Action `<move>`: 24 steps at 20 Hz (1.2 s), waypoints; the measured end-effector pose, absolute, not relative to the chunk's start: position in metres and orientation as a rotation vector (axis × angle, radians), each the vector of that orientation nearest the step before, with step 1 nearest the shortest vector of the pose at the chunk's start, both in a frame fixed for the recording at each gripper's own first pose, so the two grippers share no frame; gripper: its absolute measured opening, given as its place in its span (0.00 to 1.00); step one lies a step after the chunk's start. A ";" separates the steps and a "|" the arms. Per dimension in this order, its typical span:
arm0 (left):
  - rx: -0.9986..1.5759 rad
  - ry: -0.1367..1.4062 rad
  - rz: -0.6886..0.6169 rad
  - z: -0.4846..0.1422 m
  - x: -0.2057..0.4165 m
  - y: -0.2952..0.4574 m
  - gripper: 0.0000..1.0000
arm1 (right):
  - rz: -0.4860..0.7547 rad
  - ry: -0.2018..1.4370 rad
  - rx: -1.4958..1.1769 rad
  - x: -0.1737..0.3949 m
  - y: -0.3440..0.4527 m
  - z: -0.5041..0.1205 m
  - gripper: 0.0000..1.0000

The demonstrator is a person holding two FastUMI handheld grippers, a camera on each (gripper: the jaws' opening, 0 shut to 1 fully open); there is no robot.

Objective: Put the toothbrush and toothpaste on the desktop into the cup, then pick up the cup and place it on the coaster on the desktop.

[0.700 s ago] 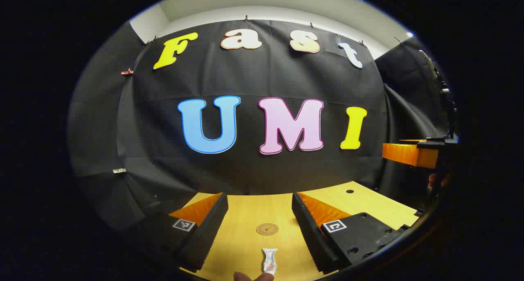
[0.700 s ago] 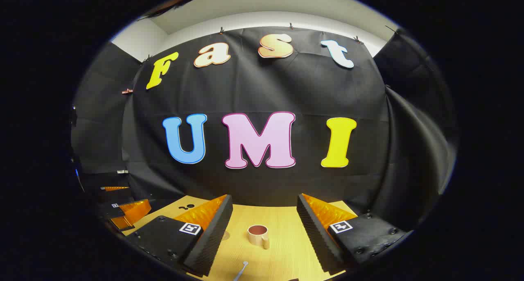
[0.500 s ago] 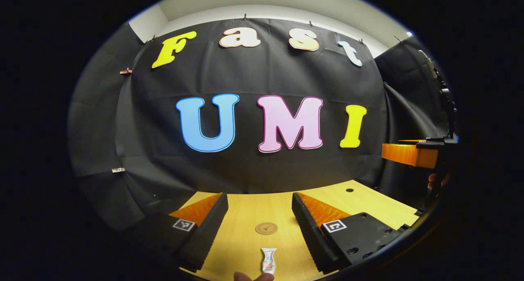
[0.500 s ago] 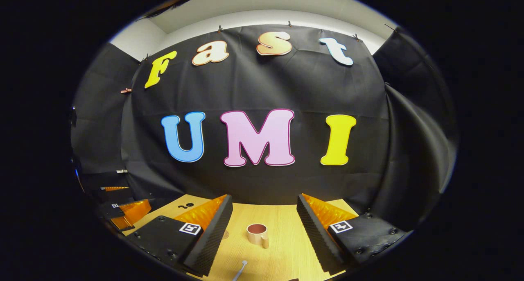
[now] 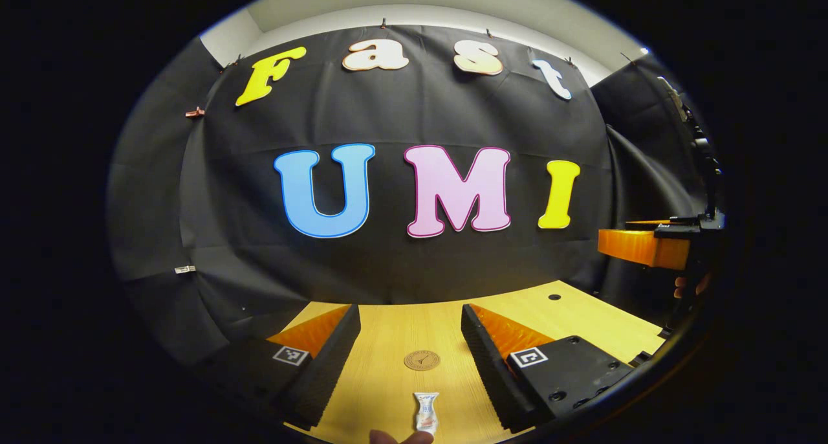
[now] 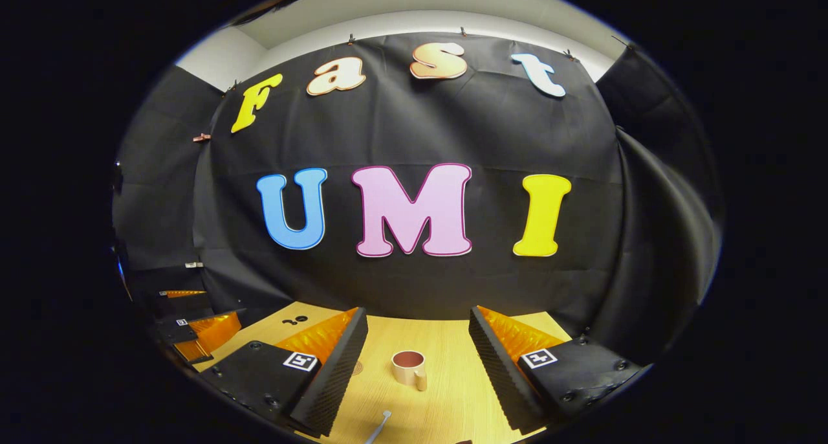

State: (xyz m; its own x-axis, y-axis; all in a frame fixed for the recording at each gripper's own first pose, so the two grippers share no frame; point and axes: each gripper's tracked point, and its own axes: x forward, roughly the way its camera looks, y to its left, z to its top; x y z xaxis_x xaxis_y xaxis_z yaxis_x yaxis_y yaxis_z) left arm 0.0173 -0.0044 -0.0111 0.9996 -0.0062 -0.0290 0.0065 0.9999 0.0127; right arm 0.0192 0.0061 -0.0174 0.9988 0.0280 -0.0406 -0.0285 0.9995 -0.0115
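Left tongs (image 5: 409, 366) released, empty; small white toothpaste tube (image 5: 425, 411) on wooden bench (image 5: 582, 314) at 6 o'clock, round brown coaster (image 5: 422, 360) beyond; right tongs (image 6: 417, 366) released; beige cup (image 6: 409, 367) ahead, pale toothbrush (image 6: 381, 424) near; risk: flat tube slipping from grip, cup tipping on insertion.

One toothpaste (image 5: 425, 411), one coaster (image 5: 422, 360), one cup (image 6: 409, 368), one toothbrush (image 6: 379, 426).

At the bottom of the left gripper view, the left gripper (image 5: 409, 331) holds its two ridged fingers spread wide apart, gripping nothing. At the bottom of the right gripper view, the right gripper (image 6: 417, 334) is likewise spread wide, nothing between its fingers. Fingertips of a hand (image 5: 687, 285) show at the left gripper view's right edge.
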 end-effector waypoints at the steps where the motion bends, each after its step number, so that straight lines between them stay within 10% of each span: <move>1: 0.010 0.035 -0.008 -0.014 0.019 -0.005 0.97 | 0.034 0.046 -0.016 0.021 0.008 -0.020 0.97; 24: -0.062 0.818 0.024 -0.331 0.068 -0.030 0.98 | 0.020 0.391 -0.021 0.030 -0.040 -0.162 0.97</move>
